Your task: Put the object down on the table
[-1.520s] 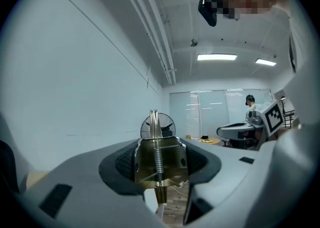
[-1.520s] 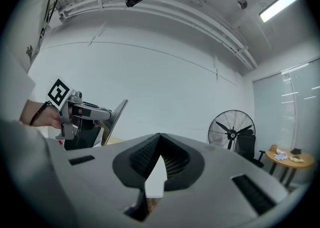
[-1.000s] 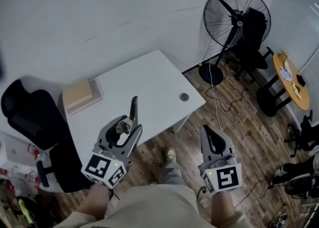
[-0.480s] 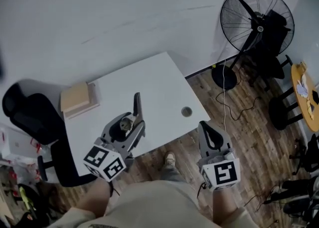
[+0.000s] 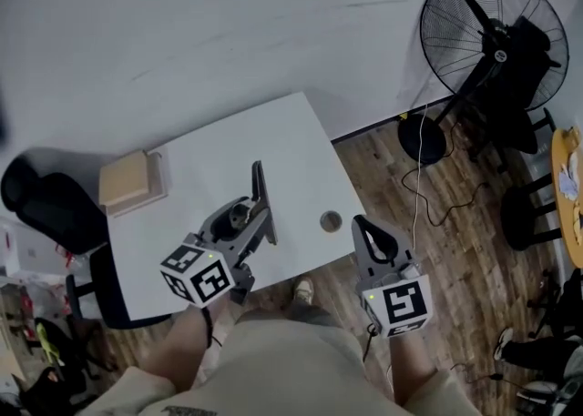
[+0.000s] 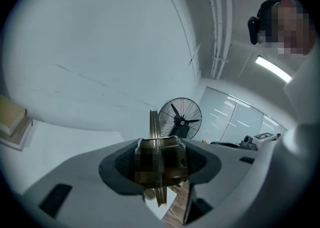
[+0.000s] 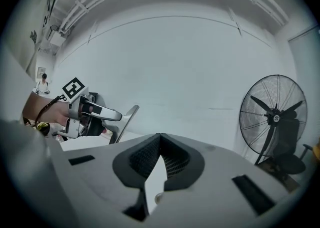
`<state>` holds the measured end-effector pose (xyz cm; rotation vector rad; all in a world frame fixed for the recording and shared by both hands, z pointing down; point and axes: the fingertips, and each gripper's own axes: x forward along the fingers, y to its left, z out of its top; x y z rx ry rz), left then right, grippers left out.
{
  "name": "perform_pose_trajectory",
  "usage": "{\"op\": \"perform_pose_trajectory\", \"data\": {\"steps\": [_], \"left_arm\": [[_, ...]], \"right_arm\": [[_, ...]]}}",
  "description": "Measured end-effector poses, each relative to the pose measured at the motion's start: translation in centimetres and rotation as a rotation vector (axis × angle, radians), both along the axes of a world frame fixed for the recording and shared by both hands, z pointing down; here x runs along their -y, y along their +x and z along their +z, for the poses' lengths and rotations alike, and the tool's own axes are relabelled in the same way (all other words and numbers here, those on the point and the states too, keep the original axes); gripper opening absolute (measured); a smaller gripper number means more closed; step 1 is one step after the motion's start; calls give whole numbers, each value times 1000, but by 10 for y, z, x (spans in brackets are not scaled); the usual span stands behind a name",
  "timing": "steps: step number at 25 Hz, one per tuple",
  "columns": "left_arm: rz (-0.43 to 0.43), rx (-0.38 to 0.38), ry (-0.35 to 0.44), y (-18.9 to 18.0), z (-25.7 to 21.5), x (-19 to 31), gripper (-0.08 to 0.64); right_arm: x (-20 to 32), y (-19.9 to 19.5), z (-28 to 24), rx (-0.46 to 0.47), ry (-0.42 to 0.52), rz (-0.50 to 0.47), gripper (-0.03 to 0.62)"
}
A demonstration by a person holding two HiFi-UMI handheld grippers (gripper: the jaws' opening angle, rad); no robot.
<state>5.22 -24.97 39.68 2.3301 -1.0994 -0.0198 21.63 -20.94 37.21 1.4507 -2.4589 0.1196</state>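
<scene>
Left gripper view: left gripper (image 6: 159, 144) part-open, clamping brass object (image 6: 172, 163); carry step, next lower onto table (image 5: 273, 141), release; right gripper (image 7: 160, 139) closed, empty

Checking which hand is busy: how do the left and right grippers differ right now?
The left gripper is clamped on a small brassy object; the right gripper is shut on nothing. The left hangs over the white table; the right sits off its edge. Both carry marker cubes.
</scene>
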Motion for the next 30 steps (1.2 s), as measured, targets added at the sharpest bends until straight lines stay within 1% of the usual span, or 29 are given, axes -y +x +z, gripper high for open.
{"op": "perform_pose_trajectory", "data": {"steps": [4,9,10,14,19,24,26,30], "left_arm": [[4,-19,-55,14,14,17,220],[3,-67,-81,24,17,34,220],[1,-91,-96,24,18,37,219],[-11,-224,-185,17,27,45,220],[-29,-338,-295,4,43,55,219],[-30,-349,-336,-11,60,63,221],[-38,-356,-372,-16,70,65,221],[-39,-375,-412,-29,94,76,221]], "right_arm": [[21,9,20,20,-49,-13,21],[43,20,40,34,-91,3,21],[46,20,42,36,-97,7,21],[53,17,46,33,-117,18,21],[59,5,44,27,-119,34,21],[61,-17,47,6,-120,24,21],[62,-28,51,1,-131,19,21],[63,-48,63,1,-169,9,21]]}}
